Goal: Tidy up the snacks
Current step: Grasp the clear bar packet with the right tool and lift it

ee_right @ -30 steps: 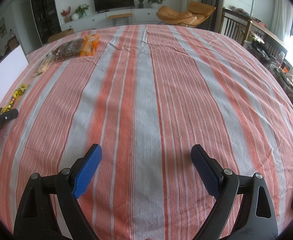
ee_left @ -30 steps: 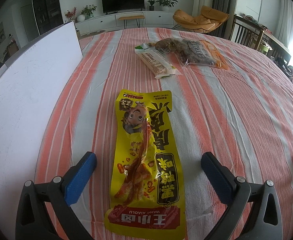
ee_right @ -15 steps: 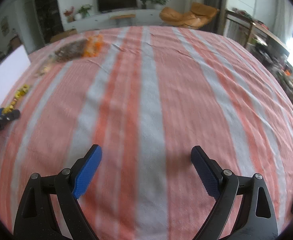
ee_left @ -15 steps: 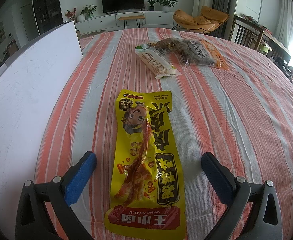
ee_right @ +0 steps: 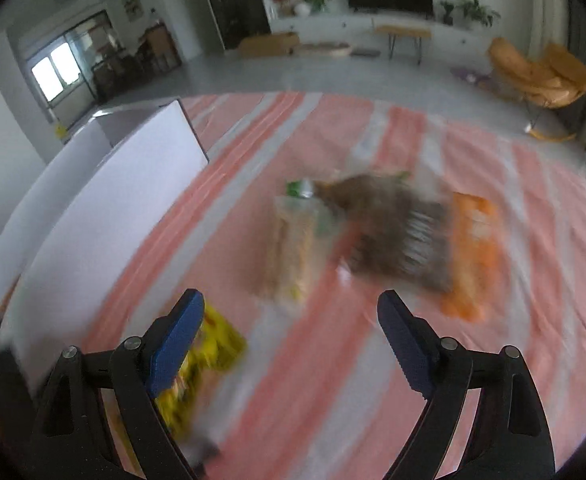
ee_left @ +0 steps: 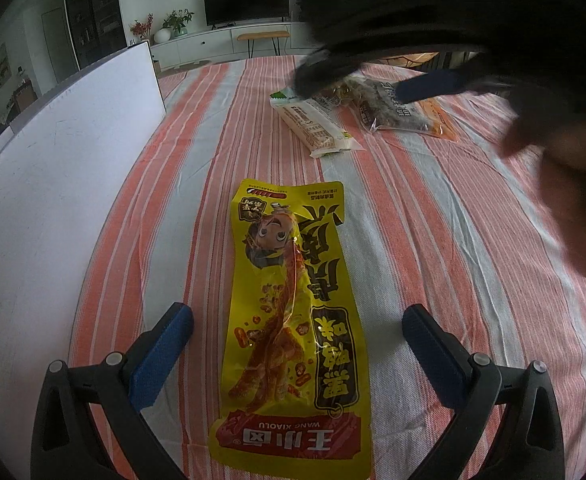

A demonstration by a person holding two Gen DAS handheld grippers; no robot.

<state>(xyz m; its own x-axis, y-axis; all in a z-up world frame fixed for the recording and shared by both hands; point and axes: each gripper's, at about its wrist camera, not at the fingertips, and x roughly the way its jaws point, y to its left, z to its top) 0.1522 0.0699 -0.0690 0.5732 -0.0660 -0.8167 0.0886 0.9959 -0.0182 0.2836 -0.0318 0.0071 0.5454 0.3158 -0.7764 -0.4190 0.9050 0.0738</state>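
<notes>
A long yellow snack pack [ee_left: 293,320] lies flat on the striped tablecloth, between the open fingers of my left gripper [ee_left: 297,352]. Farther back lie a pale cracker pack [ee_left: 317,124] and a dark and orange snack bag [ee_left: 405,116]. My right gripper [ee_right: 291,340] is open and empty, blurred by motion, above the table. It faces the cracker pack [ee_right: 293,248] and the dark bag [ee_right: 397,236], with the yellow pack [ee_right: 209,344] at its left finger. In the left wrist view the right gripper shows as a dark blur over the two far packs.
A white box [ee_left: 53,184] stands along the left side of the table; it also shows in the right wrist view [ee_right: 105,200]. The orange and white striped cloth [ee_left: 453,248] covers the table. A TV, a cabinet and an orange chair stand beyond.
My right gripper has swung fast to the left, from bare cloth to above the snack packs, and now crosses the left wrist view. The left gripper has not moved.
</notes>
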